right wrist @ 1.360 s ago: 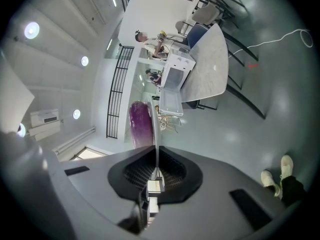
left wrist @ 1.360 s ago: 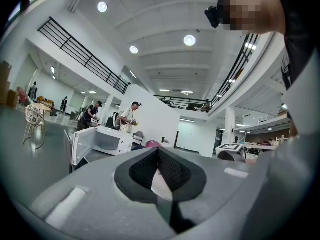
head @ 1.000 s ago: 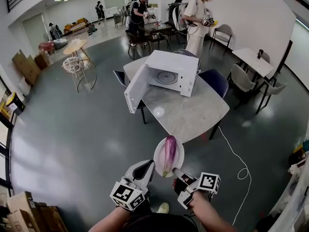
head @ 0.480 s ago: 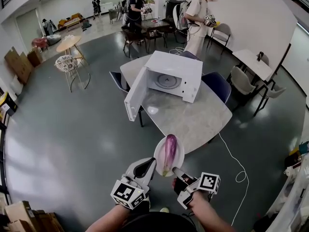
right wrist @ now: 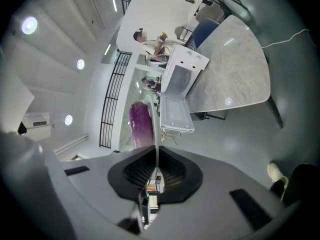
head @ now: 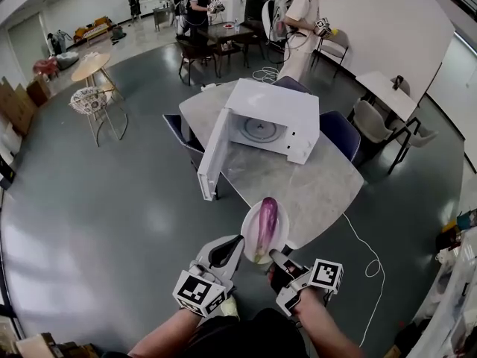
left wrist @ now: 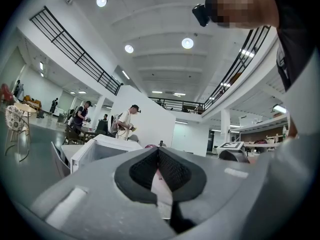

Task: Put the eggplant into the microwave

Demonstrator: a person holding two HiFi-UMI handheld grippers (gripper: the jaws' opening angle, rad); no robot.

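A purple eggplant (head: 266, 218) lies on a white plate (head: 282, 235) that both grippers hold in the air at the near edge of the round marble table (head: 317, 189). My left gripper (head: 234, 246) is shut on the plate's near left rim. At the near right rim, my right gripper (head: 276, 258) is shut too. The white microwave (head: 270, 120) stands on the table beyond, its door (head: 212, 157) swung open to the left. The right gripper view has the plate (right wrist: 155, 134) edge-on between the shut jaws, with the eggplant (right wrist: 141, 124) beside it and the microwave (right wrist: 182, 75) ahead.
Blue chairs (head: 339, 133) stand around the table, one (head: 182, 131) behind the open door. A white cable (head: 365, 259) runs over the floor at the right. Several people (head: 302, 21) stand by other tables farther back. Grey floor spreads to the left.
The plate with the eggplant has moved forward and now reaches the table's near edge. The microwave appears closer. Both grippers keep their hold.
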